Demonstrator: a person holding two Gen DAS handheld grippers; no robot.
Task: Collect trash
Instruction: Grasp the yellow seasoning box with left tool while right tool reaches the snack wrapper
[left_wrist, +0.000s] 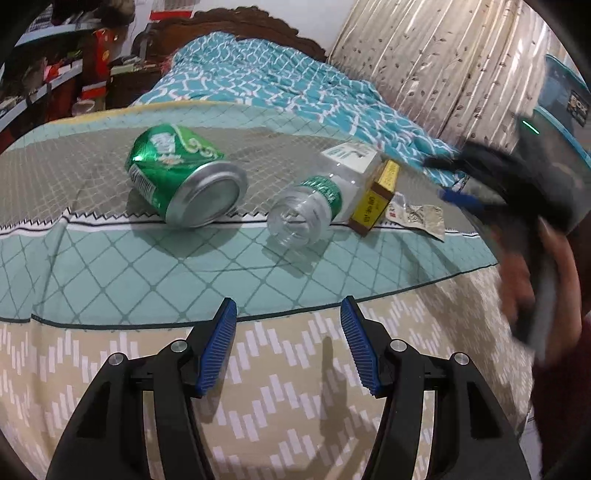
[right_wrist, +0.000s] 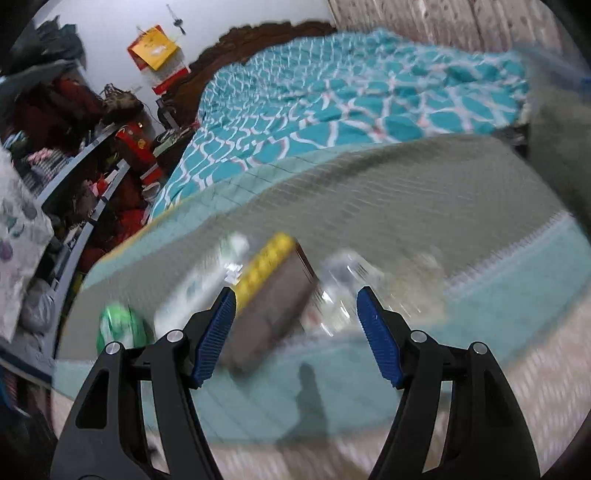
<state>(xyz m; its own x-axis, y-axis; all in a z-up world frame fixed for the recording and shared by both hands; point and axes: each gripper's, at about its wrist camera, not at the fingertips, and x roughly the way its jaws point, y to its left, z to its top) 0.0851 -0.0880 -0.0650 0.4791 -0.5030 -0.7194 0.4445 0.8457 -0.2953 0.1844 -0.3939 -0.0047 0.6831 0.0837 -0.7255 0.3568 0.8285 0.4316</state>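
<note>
Trash (right_wrist: 273, 291) ahead of hand-held gripper (right_wrist: 295, 295)

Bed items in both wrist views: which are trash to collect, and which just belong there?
Trash:
green can, on its side
clear plastic bottle, on its side
yellow box
crumpled wrapper

Not trash:
teal quilt
checked bedspread
curtain

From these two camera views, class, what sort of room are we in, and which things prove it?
Most likely a bedroom: a bed with a carved dark wooden headboard, a rumpled teal patterned quilt, and cluttered grey shelves alongside.
</note>
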